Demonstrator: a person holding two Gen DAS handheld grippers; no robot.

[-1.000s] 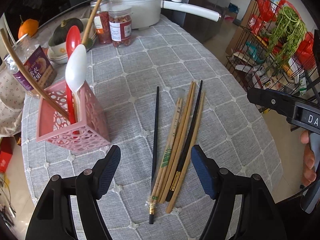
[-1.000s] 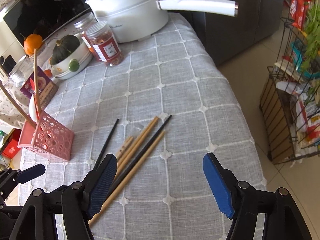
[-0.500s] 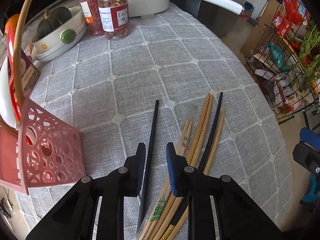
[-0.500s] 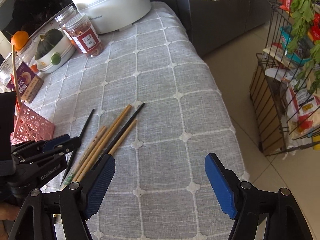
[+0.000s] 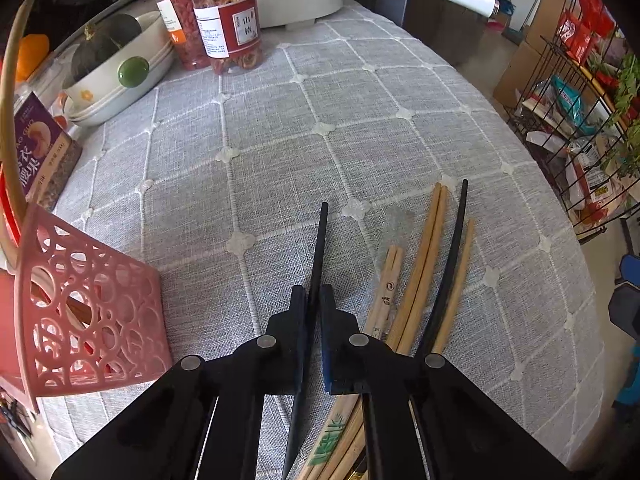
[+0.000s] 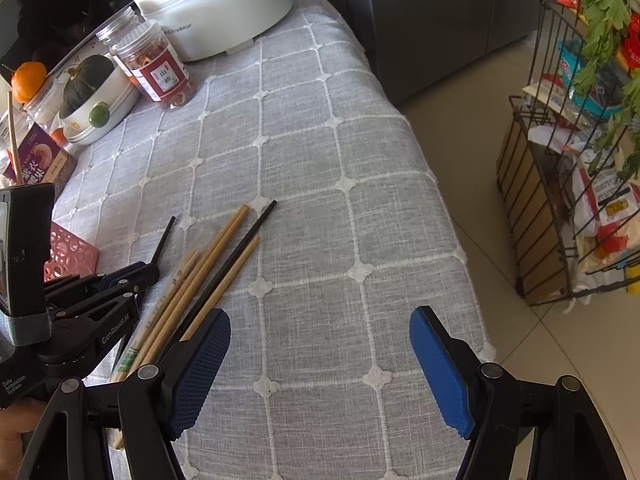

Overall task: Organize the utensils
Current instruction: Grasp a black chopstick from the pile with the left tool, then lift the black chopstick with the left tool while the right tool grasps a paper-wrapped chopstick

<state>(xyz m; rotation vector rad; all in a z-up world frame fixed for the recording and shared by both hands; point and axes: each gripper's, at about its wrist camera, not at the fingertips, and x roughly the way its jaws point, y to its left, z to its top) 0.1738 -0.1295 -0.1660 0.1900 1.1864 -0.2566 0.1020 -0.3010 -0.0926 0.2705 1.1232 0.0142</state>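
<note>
Change: since half a second ago the left gripper (image 5: pixel 313 300) has narrowed from a small gap to pinching the lone black chopstick (image 5: pixel 318 248); the right gripper (image 6: pixel 320 356) sits much as before.
Left jaws: clamped on the black chopstick, whose tip points to 12 o'clock past the fingers.
Right jaws: spread wide, holding nothing, above the grey cloth (image 6: pixel 320 160).
Other chopsticks (image 5: pixel 428 264): a loose bundle lying on the cloth at 3 o'clock of the left gripper, apart from the held one.
Holder (image 5: pixel 88 312): pink, perforated, at 9 o'clock of the left gripper, with utensils standing in it.
Far edge: jars (image 5: pixel 228 20) and a white pot (image 6: pixel 216 8) at 12 o'clock.
</note>
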